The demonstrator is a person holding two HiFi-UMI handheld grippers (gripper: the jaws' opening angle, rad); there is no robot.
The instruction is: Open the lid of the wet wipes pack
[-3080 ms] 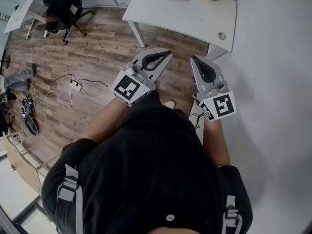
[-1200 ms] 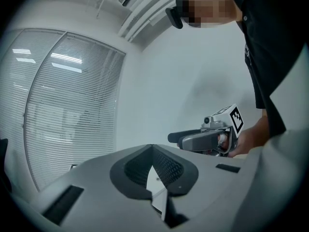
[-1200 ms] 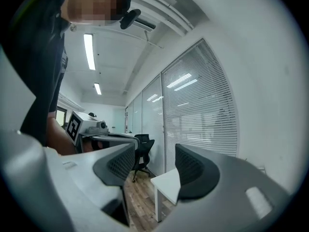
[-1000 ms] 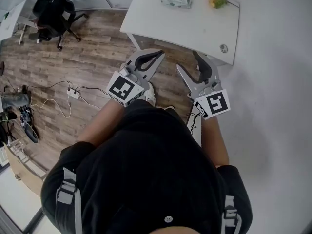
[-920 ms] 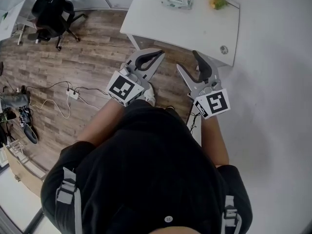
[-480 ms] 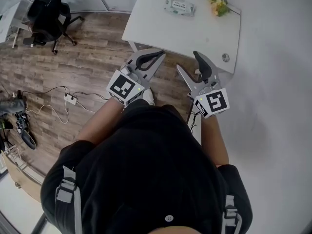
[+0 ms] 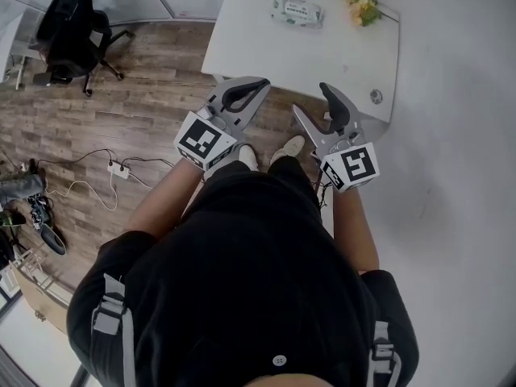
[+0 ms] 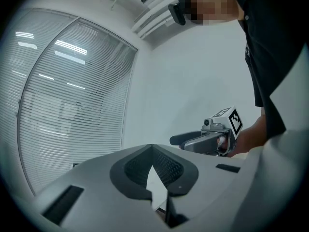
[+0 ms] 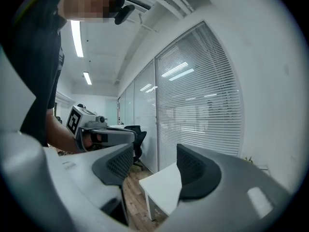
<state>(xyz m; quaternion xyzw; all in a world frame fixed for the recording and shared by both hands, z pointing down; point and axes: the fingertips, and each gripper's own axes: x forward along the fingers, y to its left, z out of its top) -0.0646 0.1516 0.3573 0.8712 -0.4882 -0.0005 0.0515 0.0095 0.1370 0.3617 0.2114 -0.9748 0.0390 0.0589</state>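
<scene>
One wet wipes pack (image 7: 297, 11) lies on a white table (image 7: 266, 51) near flowers (image 7: 360, 5). The left gripper (image 7: 260, 81) is pinched closed, the right gripper (image 7: 310, 99) gapes wide, and both are empty.

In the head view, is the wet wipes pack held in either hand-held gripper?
No, the wet wipes pack lies on the white table, ahead of the left hand-held gripper and right hand-held gripper.
</scene>
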